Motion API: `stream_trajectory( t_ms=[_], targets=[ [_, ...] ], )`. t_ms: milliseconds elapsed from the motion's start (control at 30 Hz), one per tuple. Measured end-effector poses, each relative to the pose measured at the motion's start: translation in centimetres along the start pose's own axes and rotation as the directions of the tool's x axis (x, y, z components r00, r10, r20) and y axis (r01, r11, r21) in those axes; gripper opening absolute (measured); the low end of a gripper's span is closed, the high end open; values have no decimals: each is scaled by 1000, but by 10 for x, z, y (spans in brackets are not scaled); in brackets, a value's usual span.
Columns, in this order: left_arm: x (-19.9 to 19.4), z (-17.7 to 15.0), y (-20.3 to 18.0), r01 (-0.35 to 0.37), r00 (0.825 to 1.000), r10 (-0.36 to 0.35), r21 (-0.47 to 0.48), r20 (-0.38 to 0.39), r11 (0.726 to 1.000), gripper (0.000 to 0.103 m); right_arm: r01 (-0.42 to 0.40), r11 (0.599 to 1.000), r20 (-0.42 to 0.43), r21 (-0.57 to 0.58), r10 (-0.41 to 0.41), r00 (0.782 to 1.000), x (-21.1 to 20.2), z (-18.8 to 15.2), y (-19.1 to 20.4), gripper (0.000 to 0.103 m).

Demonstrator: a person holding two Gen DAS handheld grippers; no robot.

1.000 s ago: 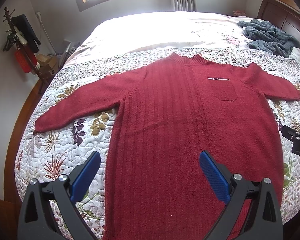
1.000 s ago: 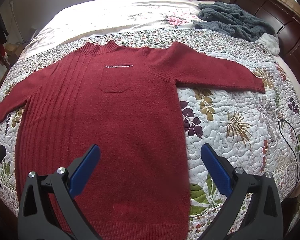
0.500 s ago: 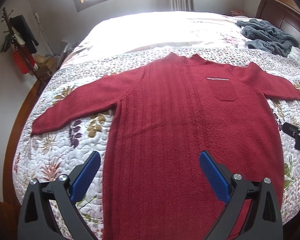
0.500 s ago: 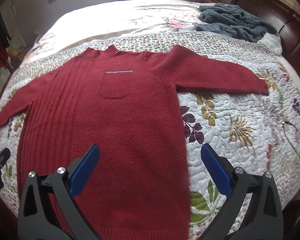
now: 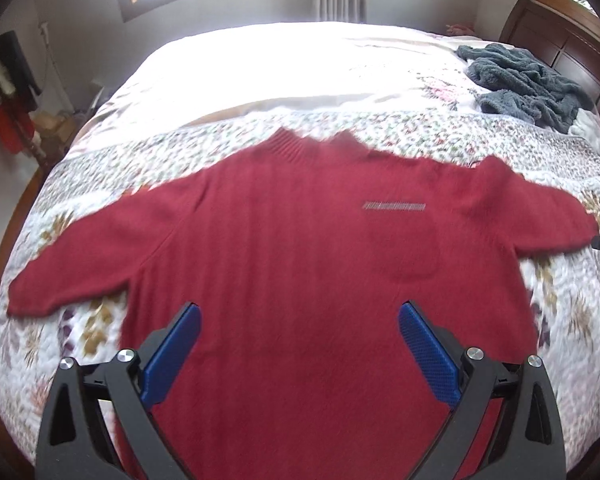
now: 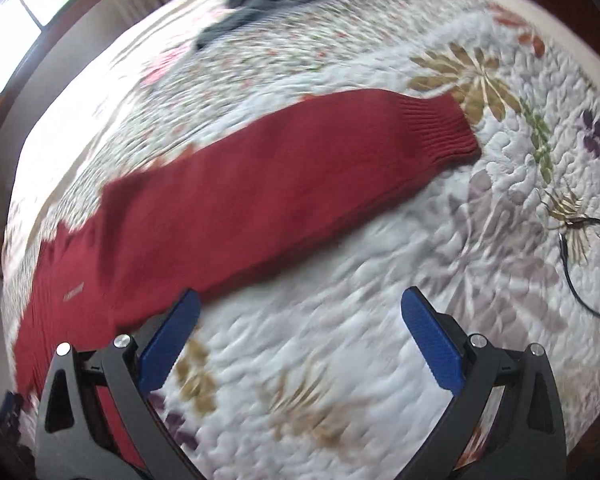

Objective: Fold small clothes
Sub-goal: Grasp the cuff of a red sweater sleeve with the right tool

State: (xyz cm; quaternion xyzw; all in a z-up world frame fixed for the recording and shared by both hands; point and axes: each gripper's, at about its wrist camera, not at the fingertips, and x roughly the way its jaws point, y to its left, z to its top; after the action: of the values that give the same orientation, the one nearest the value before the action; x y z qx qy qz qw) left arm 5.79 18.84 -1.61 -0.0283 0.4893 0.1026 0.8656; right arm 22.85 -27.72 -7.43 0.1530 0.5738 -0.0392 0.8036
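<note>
On the floral quilt (image 5: pixel 112 160) of the bed, the red sweater (image 5: pixel 300 248) lies spread flat, front up, sleeves out to both sides. Your left tool (image 5: pixel 299 340) hovers over its lower body, fingers spread wide, gripping nothing. Your right tool (image 6: pixel 300 332) is likewise wide open and empty, over bare quilt just beside the sweater's outstretched sleeve (image 6: pixel 300 176), whose ribbed cuff lies ahead of it. A grey blanket (image 5: pixel 528 80) sits well apart near the headboard.

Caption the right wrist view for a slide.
Open right gripper above the floral quilt, facing the red sweater sleeve laid flat.
</note>
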Motion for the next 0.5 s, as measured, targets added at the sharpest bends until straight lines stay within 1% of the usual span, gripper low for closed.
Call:
stream_trajectory(
  t_ms=[33, 67, 167, 267, 300, 367, 400, 433, 500],
  targets=[
    [5, 7, -7, 4, 1000, -4, -3, 3, 1000, 99, -8, 1000, -16, 27, 8, 1000, 8, 9, -11, 99],
    [10, 13, -12, 11, 1000, -10, -7, 5, 1000, 99, -10, 997, -30, 74, 12, 999, 20, 23, -30, 99],
    [20, 24, -28, 33, 999, -33, -9, 16, 999, 99, -5, 990, -48, 140, 12, 999, 43, 47, -63, 98],
    [29, 29, -42, 31, 999, -32, 22, 23, 999, 99, -43, 983, -49, 176, 52, 997, 56, 59, -79, 98],
    [32, 30, -46, 27, 999, -28, 36, 26, 999, 99, -54, 981, -37, 188, 62, 997, 59, 63, -83, 98],
    [36, 30, -52, 24, 999, -25, 51, 27, 998, 99, -59, 981, -24, 182, 64, 998, 61, 69, -82, 97],
    [38, 30, -54, 24, 999, -25, 55, 24, 998, 99, -55, 983, -12, 175, 58, 998, 60, 73, -81, 91],
    [41, 30, -57, 23, 1000, -24, 56, 20, 998, 99, -52, 984, -2, 168, 53, 999, 60, 75, -80, 74],
    [44, 30, -58, 26, 1000, -26, 51, 13, 998, 99, -48, 985, 4, 167, 48, 999, 60, 83, -82, 61]
  ],
)
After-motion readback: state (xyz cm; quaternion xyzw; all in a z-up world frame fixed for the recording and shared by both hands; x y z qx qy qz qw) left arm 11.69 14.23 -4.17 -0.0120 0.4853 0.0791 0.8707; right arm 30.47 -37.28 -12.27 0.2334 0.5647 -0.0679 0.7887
